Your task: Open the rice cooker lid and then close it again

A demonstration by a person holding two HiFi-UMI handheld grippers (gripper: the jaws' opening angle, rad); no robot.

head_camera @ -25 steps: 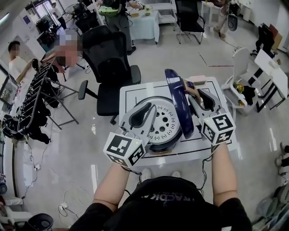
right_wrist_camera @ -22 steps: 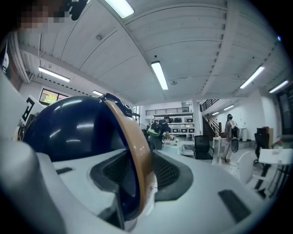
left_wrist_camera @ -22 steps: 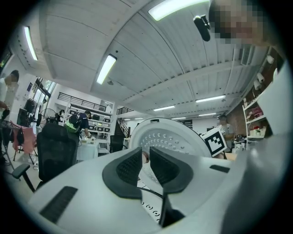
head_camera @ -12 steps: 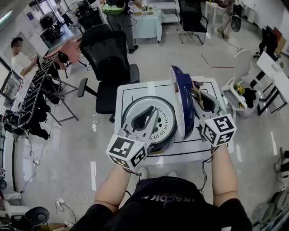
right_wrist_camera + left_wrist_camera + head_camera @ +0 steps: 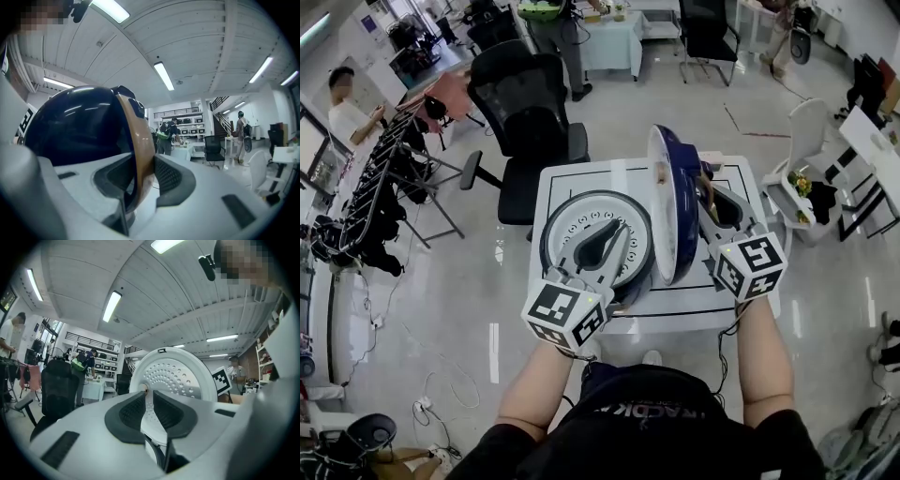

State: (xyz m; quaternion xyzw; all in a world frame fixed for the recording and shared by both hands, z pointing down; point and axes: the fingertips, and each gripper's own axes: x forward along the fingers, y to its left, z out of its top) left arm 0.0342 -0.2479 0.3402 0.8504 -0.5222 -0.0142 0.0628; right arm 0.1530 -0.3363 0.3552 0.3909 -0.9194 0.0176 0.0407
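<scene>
The rice cooker (image 5: 581, 217) is seen at the centre of the frame on a white tabletop (image 5: 572, 178). Its lid (image 5: 670, 202) is raised on edge just right of the body, with the white inner face turned left. The right gripper (image 5: 714, 195) is held against the lid's dark blue outer side. Its fingers (image 5: 171, 176) have just been closing and are clamped on the lid's tan handle (image 5: 140, 150). The left gripper (image 5: 612, 230) is held over the open cooker body. Its fingers (image 5: 131, 411) are kept a narrow slit apart, and nothing is gripped between them.

lid (image 5: 667, 202) partly hiding right gripper (image 5: 709, 192) fingers (image 5: 725, 208), left gripper (image 5: 611, 227) covering cooker (image 5: 553, 230)
</scene>
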